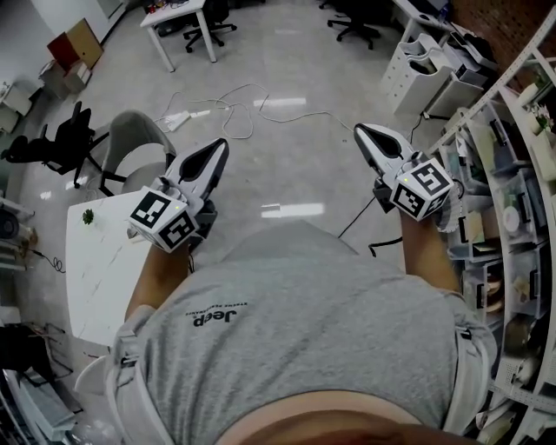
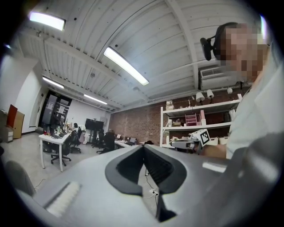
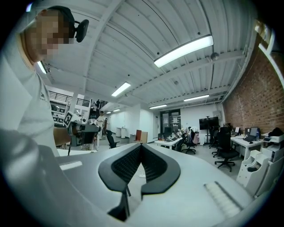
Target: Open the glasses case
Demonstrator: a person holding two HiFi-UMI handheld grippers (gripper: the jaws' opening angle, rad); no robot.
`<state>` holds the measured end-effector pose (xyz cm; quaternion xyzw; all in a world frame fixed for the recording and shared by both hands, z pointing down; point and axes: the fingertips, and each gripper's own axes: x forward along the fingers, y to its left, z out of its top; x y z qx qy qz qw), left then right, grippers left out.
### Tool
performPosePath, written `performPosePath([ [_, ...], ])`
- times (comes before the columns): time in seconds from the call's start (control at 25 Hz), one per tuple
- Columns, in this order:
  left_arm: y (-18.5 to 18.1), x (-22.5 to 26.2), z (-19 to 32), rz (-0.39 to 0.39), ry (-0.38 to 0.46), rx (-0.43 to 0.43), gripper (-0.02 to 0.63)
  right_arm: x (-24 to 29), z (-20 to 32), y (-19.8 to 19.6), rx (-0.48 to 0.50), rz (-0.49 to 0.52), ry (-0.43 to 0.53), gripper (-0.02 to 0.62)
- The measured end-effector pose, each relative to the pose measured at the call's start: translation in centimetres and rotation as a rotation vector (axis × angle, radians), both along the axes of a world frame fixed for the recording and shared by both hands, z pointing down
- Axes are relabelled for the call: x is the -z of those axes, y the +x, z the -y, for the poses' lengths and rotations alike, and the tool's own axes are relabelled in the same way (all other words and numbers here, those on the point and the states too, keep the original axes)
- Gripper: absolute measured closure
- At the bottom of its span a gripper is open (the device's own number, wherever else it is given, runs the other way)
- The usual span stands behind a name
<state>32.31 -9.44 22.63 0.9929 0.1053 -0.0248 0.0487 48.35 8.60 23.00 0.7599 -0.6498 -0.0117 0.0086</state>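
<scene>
No glasses case shows in any view. In the head view both grippers are held level in front of the person's grey shirt (image 1: 295,322), pointing out over the floor. My left gripper (image 1: 221,145) has its jaw tips together and nothing between them; in its own view the left gripper (image 2: 143,146) looks across the room. My right gripper (image 1: 358,129) is likewise shut and empty, and the right gripper (image 3: 141,145) in its own view faces the far desks. Each gripper appears small in the other's view.
A small white table (image 1: 95,269) stands low at the left with a grey chair (image 1: 139,139) behind it. Cables (image 1: 228,104) trail over the shiny floor. Storage shelves (image 1: 512,182) line the right side. White drawer units (image 1: 417,74) and a desk (image 1: 178,19) stand farther off.
</scene>
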Motion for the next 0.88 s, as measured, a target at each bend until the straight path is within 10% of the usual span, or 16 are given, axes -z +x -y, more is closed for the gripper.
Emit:
performPosePath([
  [0.88,-3.6,-0.1,1.8,0.002,-0.005,0.056,0.583,0.3,2.5,-2.7,0.054,-0.041,-0.007,0.592],
])
